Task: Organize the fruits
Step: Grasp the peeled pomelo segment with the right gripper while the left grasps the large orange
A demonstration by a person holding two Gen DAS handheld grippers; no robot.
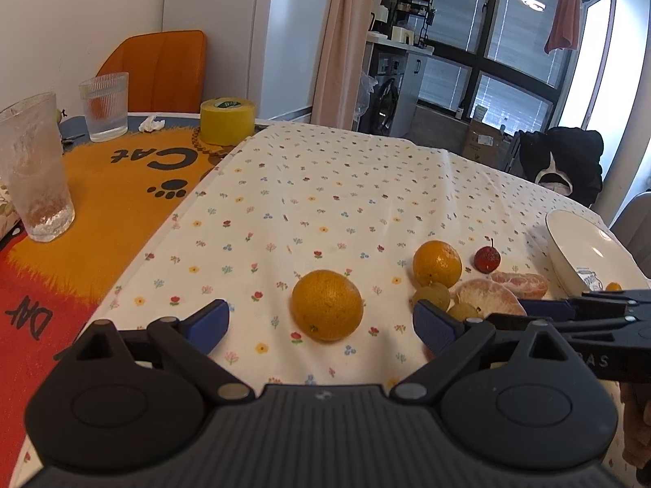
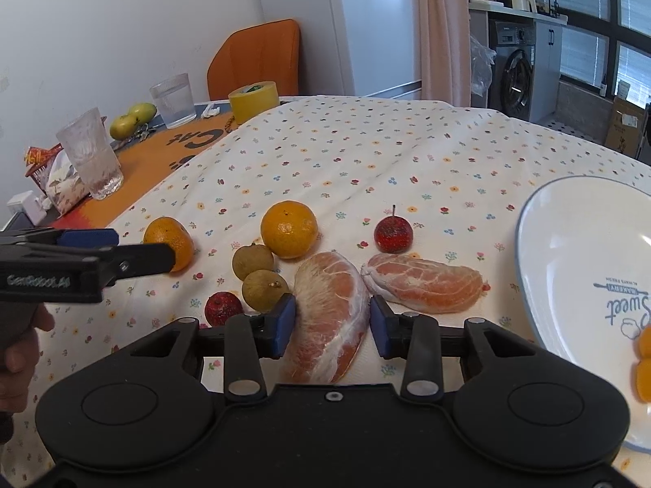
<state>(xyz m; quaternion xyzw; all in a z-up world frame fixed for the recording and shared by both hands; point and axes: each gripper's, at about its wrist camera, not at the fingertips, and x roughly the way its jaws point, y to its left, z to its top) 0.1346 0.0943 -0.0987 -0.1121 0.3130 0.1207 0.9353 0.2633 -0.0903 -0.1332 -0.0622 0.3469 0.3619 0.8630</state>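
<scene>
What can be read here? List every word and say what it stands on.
"Cat": orange mat, beside a paw print.
"DAY": red part of that mat, near edge.
"Sweet": white plate, seen upside down; the small line above it is too small to read surely.
"GenRobot.AI": side of the left tool.
"...BAS": side of the right tool, partly cut off.
Tape roll label: blurred.
</scene>
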